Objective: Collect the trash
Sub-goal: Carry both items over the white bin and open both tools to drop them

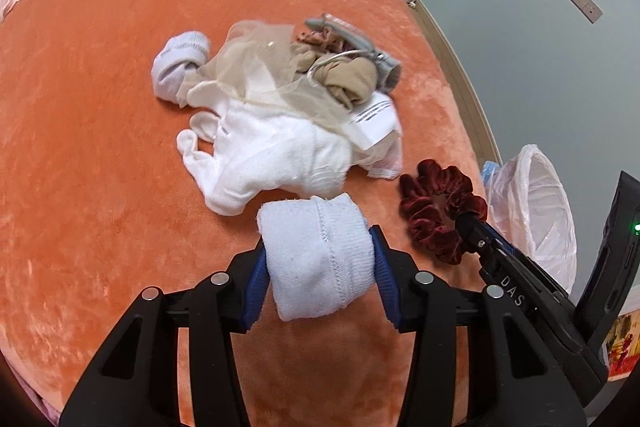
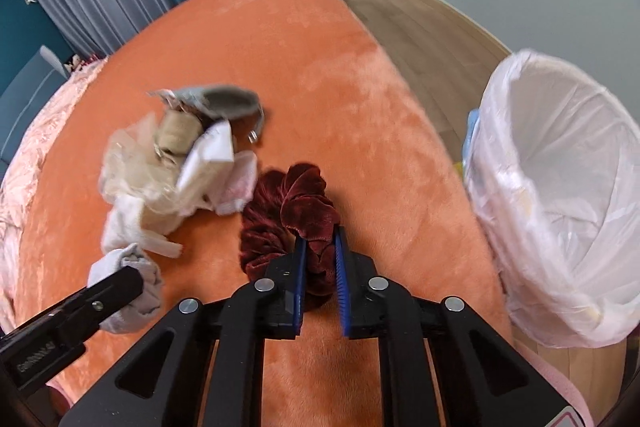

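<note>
My left gripper [image 1: 319, 239] is shut on a rolled white sock [image 1: 316, 267], held just above the orange bedspread [image 1: 100, 107]. The sock fills the gap between the blue pads. In the right wrist view, my right gripper [image 2: 320, 239] is shut on a dark red velvet scrunchie [image 2: 280, 203], with a fold of it pinched between the narrow jaws. The rest of the scrunchie rests on the bed. A heap of items [image 1: 280, 99] lies further up the bed: white socks, beige mesh, a tan cloth, a grey pouch and a white paper tag.
A bin lined with a white plastic bag [image 2: 560, 195] stands on the wooden floor beside the bed's right edge, mouth open. Pink bedding [image 2: 24, 187] lies at the left. Curtains and a pale wall stand beyond the bed.
</note>
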A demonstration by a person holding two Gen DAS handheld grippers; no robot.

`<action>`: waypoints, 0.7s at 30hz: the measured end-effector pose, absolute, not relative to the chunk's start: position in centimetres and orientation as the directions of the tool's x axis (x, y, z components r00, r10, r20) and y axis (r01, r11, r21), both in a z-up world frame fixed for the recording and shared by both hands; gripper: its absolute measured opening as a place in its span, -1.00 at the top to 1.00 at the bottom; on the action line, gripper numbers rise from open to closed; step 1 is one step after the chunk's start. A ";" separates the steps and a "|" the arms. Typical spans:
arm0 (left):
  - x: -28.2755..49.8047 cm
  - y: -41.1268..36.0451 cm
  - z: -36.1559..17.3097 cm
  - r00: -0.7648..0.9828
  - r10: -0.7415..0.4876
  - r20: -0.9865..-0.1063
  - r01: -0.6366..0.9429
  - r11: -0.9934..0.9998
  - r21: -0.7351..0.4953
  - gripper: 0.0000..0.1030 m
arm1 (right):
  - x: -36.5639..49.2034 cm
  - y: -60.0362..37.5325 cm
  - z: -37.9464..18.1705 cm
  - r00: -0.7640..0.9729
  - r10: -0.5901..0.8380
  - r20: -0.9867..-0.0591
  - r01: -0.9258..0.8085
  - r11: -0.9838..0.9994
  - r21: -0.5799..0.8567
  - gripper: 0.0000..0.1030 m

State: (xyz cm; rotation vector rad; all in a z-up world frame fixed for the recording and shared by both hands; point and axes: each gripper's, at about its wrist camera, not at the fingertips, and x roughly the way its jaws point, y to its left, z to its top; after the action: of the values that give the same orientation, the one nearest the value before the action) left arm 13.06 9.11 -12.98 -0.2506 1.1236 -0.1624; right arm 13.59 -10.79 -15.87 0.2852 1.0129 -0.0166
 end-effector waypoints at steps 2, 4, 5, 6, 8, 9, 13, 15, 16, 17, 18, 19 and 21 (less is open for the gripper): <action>12.9 8.6 -12.0 0.438 -0.260 -0.860 0.019 0.960 -0.280 0.13 | 13.3 -11.3 -14.5 0.558 0.118 -0.822 0.145 0.961 0.236 0.76; 12.6 7.8 -10.8 0.454 -0.267 -0.850 0.043 0.959 -0.279 0.13 | 12.8 -12.0 -12.7 0.590 0.113 -0.799 0.146 0.959 0.243 0.76; 12.6 7.4 -10.3 0.461 -0.271 -0.845 0.054 0.959 -0.278 0.13 | 12.6 -12.4 -11.9 0.606 0.108 -0.789 0.148 0.958 0.245 0.76; 12.4 6.9 -9.6 0.469 -0.278 -0.838 0.070 0.958 -0.279 0.13 | 12.3 -12.9 -10.9 0.624 0.102 -0.775 0.151 0.957 0.248 0.76; 12.1 5.9 -8.3 0.483 -0.293 -0.825 0.099 0.955 -0.281 0.13 | 11.6 -14.1 -8.8 0.660 0.089 -0.746 0.159 0.954 0.255 0.76; 12.0 5.2 -7.6 0.492 -0.301 -0.817 0.117 0.953 -0.281 0.13 | 11.4 -14.6 -8.0 0.675 0.083 -0.733 0.163 0.953 0.257 0.76; 11.5 2.0 -5.1 0.521 -0.334 -0.785 0.189 0.942 -0.276 0.13 | 10.5 -17.1 -4.6 0.724 0.041 -0.689 0.180 0.953 0.245 0.76; 11.2 0.5 -3.8 0.533 -0.356 -0.768 0.227 0.934 -0.276 0.13 | 9.8 -18.3 -3.2 0.745 0.020 -0.667 0.189 0.952 0.239 0.76; 11.1 -0.4 -3.1 0.538 -0.370 -0.758 0.248 0.928 -0.277 0.13 | 9.5 -19.0 -2.6 0.754 0.011 -0.657 0.195 0.951 0.240 0.76; 11.0 -1.1 -2.7 0.540 -0.380 -0.751 0.265 0.924 -0.278 0.13 | 9.2 -19.7 -2.2 0.761 0.005 -0.648 0.200 0.950 0.242 0.76; 10.9 -2.2 -2.0 0.543 -0.398 -0.739 0.292 0.915 -0.278 0.13 | 8.8 -20.4 -1.6 0.770 -0.004 -0.637 0.205 0.948 0.243 0.76; 10.8 -2.9 -1.7 0.544 -0.408 -0.733 0.307 0.910 -0.278 0.13 | 8.5 -21.1 -1.2 0.778 -0.012 -0.628 0.210 0.947 0.243 0.76; 10.7 -4.6 -0.9 0.541 -0.433 -0.721 0.345 0.896 -0.278 0.13 | 7.9 -22.3 -0.4 0.789 -0.034 -0.614 0.225 0.945 0.237 0.76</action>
State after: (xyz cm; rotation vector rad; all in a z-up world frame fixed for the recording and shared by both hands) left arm 10.65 -4.57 -0.86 -0.1073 0.8856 -0.4631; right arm 7.90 -22.35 -0.37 0.3074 0.6493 -0.1415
